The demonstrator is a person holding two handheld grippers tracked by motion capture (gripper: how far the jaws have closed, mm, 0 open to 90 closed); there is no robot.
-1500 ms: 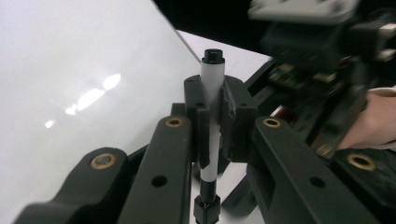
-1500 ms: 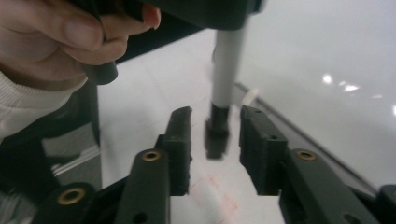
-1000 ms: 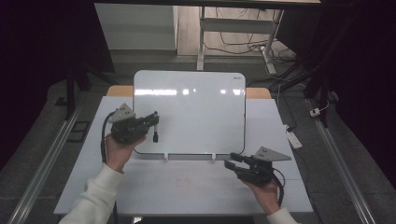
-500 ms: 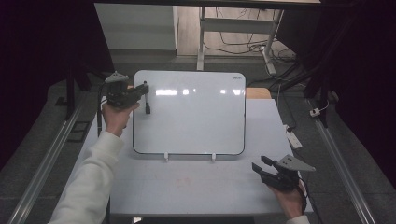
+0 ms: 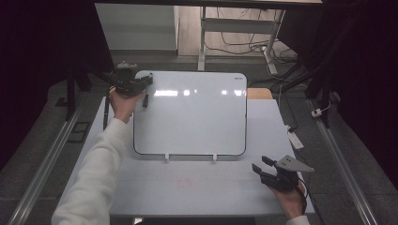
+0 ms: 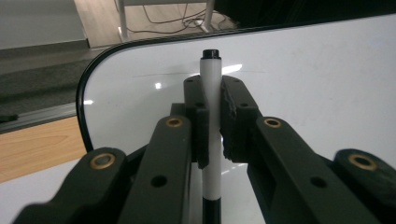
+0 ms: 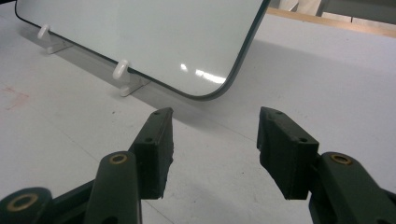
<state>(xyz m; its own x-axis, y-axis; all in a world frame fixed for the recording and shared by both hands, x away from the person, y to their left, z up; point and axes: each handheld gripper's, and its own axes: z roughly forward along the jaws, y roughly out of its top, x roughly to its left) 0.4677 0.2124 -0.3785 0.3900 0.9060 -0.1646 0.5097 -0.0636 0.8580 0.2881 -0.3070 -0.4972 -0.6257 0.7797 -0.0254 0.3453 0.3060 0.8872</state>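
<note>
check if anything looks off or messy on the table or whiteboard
One small thing: a faint reddish smudge stains the white table in front of the whiteboard. The board lies flat and looks clean and intact, and the marker sits straight in the left claw.

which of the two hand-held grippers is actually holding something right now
The left hand-held gripper, up at the whiteboard's far left corner. Its jaws are clamped on a white marker; the right hand-held gripper stands open over the table with nothing between its jaws.
</note>
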